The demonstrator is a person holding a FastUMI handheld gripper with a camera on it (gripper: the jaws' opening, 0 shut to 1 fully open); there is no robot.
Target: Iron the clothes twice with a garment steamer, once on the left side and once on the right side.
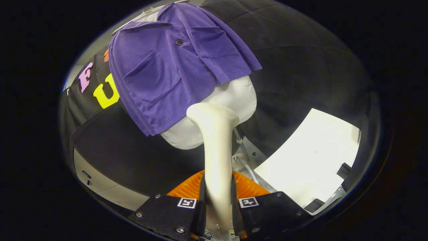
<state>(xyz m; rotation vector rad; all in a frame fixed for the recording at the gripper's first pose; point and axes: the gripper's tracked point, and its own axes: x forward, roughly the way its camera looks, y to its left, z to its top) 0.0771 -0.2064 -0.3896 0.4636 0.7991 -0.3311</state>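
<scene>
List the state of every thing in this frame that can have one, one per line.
gripper: shut on the steamer's handle, a finger on each side.
garment steamer: held upright, head just below the jacket's hem, in front of the mannequin.
purple jacket: hanging on the mannequin, front buttoned.
white mannequin: upright, lower part bare below the jacket.

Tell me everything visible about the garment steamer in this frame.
The garment steamer is a cream, smooth, plastic-looking wand: a slim handle widening to a flared head. It stands roughly upright, the tongs shut on its handle, both fingers pressing its sides. Its head sits in front of the white mannequin form, just below the hem of the purple jacket; whether it touches either cannot be told. No steam is visible.
</scene>
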